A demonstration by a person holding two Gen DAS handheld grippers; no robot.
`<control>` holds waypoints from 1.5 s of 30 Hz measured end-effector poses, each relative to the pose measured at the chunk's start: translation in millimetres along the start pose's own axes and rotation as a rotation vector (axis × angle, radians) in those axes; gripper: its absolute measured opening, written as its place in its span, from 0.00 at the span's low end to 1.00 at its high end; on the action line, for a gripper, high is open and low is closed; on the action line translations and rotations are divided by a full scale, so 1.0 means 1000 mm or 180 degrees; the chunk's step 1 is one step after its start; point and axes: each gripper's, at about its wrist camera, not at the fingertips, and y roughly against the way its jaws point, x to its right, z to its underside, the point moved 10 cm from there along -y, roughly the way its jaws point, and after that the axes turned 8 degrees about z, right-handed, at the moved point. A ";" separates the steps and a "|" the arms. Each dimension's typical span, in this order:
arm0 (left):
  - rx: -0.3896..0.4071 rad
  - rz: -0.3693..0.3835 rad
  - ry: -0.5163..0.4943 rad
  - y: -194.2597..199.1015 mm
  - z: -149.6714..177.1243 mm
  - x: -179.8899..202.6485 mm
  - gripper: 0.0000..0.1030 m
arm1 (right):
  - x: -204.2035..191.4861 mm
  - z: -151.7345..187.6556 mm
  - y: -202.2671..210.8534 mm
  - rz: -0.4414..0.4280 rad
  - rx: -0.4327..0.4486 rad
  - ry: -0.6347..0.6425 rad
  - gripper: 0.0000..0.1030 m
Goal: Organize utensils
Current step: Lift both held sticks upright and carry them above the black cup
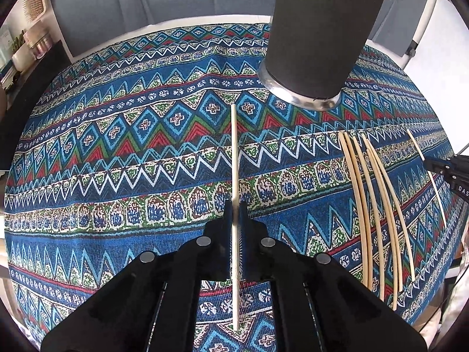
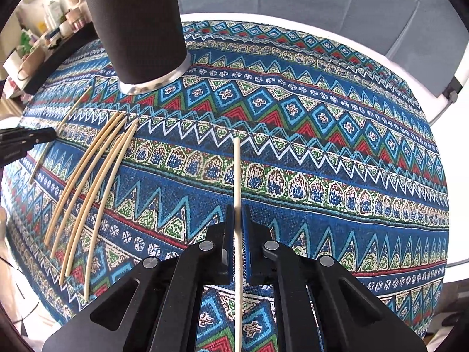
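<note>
In the left wrist view, my left gripper is shut on a pale wooden chopstick that points away over the patterned cloth. A tall black holder with a silver base stands behind, to the right. In the right wrist view, my right gripper is shut on a second chopstick; the holder is at the far left. Several loose chopsticks lie side by side between the two grippers. Each gripper shows at the edge of the other's view, right and left.
A blue, red and green patterned cloth covers a round white table. A cluttered shelf stands beyond the table's left side. Grey panels and a white frame rise behind the far edge.
</note>
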 end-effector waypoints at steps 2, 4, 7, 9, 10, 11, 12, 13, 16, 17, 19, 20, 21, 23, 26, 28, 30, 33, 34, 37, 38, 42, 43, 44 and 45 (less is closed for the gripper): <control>0.0055 0.0014 0.0010 0.007 -0.003 -0.002 0.04 | 0.001 -0.004 0.012 -0.0074 0.0095 -0.0042 0.04; 0.0115 0.0024 0.0029 0.016 -0.007 -0.005 0.04 | 0.004 -0.011 0.023 -0.0115 0.0201 -0.0083 0.04; 0.0246 0.0021 0.0100 0.033 -0.015 -0.011 0.04 | 0.003 -0.025 0.036 -0.0163 0.0360 -0.0136 0.04; 0.0336 -0.0002 0.0175 0.044 -0.021 -0.014 0.04 | 0.008 -0.034 0.047 -0.0191 0.0490 -0.0219 0.05; 0.0366 0.0020 0.0189 0.049 -0.024 -0.015 0.04 | 0.011 -0.038 0.052 -0.0213 0.0540 -0.0275 0.05; 0.0410 0.0009 0.0209 0.054 -0.026 -0.018 0.04 | 0.013 -0.042 0.057 -0.0243 0.0582 -0.0319 0.05; 0.0447 -0.0009 0.0221 0.059 -0.029 -0.020 0.04 | 0.015 -0.045 0.061 -0.0266 0.0622 -0.0356 0.05; 0.0471 -0.0001 0.0223 0.064 -0.031 -0.021 0.04 | 0.016 -0.047 0.064 -0.0270 0.0650 -0.0386 0.05; 0.0543 -0.0027 0.0273 0.077 -0.038 -0.028 0.04 | 0.025 -0.056 0.075 -0.0313 0.0758 -0.0514 0.05; 0.0562 -0.0018 0.0294 0.081 -0.040 -0.029 0.04 | 0.029 -0.060 0.080 -0.0322 0.0816 -0.0562 0.05; 0.0622 -0.0026 0.0310 0.090 -0.047 -0.030 0.04 | 0.034 -0.068 0.091 -0.0373 0.0914 -0.0620 0.05; 0.0648 -0.0026 0.0301 0.093 -0.051 -0.029 0.04 | 0.035 -0.072 0.096 -0.0395 0.0957 -0.0639 0.05; 0.0675 -0.0012 0.0295 0.097 -0.056 -0.027 0.04 | 0.037 -0.077 0.102 -0.0406 0.1010 -0.0659 0.05; 0.0727 -0.0023 0.0263 0.105 -0.065 -0.025 0.04 | 0.040 -0.088 0.114 -0.0435 0.1122 -0.0689 0.05; 0.0804 0.0009 0.0230 0.116 -0.082 -0.019 0.04 | 0.042 -0.105 0.131 -0.0510 0.1271 -0.0727 0.05; 0.0861 0.0016 0.0178 0.123 -0.093 -0.012 0.04 | 0.041 -0.116 0.140 -0.0564 0.1357 -0.0747 0.05; 0.0892 0.0014 0.0131 0.127 -0.104 -0.006 0.05 | 0.040 -0.127 0.147 -0.0606 0.1430 -0.0772 0.05; 0.0957 0.0016 0.0054 0.133 -0.120 0.004 0.05 | 0.037 -0.143 0.154 -0.0663 0.1518 -0.0782 0.05; 0.0979 0.0019 0.0041 0.134 -0.126 0.006 0.04 | 0.037 -0.149 0.155 -0.0687 0.1541 -0.0777 0.05; 0.1020 0.0046 -0.0009 0.136 -0.142 0.013 0.04 | 0.031 -0.165 0.158 -0.0730 0.1599 -0.0768 0.05; 0.1027 0.0055 -0.0024 0.135 -0.147 0.014 0.04 | 0.029 -0.171 0.159 -0.0756 0.1618 -0.0767 0.05; 0.1059 0.0111 -0.0075 0.133 -0.166 0.025 0.05 | 0.021 -0.194 0.160 -0.0826 0.1689 -0.0753 0.05; 0.1082 0.0117 -0.0089 0.133 -0.171 0.027 0.05 | 0.019 -0.200 0.161 -0.0858 0.1716 -0.0750 0.05; 0.1116 0.0124 -0.0103 0.134 -0.177 0.029 0.05 | 0.016 -0.205 0.162 -0.0887 0.1741 -0.0741 0.05; 0.1160 0.0129 -0.0115 0.135 -0.181 0.032 0.05 | 0.014 -0.212 0.162 -0.0912 0.1763 -0.0729 0.05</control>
